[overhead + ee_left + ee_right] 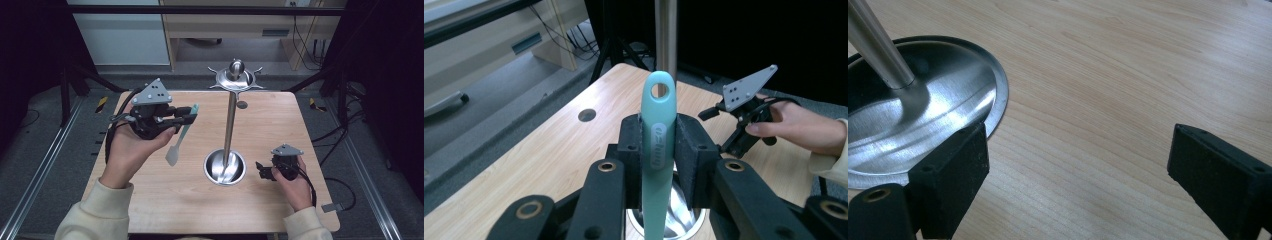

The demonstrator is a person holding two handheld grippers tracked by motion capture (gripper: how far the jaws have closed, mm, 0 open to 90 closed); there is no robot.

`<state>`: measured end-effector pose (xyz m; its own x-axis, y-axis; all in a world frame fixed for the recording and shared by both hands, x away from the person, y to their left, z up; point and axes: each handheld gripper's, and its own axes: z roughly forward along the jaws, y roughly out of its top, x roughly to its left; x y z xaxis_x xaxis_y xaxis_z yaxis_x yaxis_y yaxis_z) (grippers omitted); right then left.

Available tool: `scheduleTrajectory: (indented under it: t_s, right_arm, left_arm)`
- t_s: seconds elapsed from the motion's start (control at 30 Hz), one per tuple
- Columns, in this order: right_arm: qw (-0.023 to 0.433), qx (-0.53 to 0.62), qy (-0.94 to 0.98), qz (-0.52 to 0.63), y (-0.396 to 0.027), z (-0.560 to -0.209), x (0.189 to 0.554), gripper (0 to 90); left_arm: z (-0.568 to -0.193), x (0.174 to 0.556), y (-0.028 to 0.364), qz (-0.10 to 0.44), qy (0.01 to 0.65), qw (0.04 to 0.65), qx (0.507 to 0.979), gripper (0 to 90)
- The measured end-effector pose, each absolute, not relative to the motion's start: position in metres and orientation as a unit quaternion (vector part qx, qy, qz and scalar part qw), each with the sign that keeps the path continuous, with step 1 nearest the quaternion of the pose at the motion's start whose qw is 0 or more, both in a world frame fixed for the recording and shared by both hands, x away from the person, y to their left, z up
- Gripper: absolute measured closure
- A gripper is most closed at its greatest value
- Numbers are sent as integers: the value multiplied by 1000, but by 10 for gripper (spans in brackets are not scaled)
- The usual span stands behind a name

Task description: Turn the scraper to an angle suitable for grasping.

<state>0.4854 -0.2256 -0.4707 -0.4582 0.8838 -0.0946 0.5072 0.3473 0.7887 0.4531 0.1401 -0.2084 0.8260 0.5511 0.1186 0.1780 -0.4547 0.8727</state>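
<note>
My left gripper is lifted above the table's left half and shut on a teal silicone spatula. The spatula hangs with its pale blade down. In the left gripper view its handle stands clamped between the two pads, with the hanging hole at the top. A steel utensil stand rises from a round dish base at the table's middle, and hooks ring its top. My right gripper rests low on the table right of the base, jaws wide apart with nothing between them.
The wooden table has a small round hole behind the pole. Metal rails run along both sides on the floor. A desk and cables stand beyond the far edge.
</note>
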Motion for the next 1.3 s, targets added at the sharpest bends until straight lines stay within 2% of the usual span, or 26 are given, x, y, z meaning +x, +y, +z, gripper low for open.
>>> scheduleTrajectory:
  t_s: [1.3]
  right_arm:
    - [265, 450, 776, 355, -225, -470, 485, 101]
  left_arm:
    - [-183, 454, 135, 186, 214, 527, 801, 741]
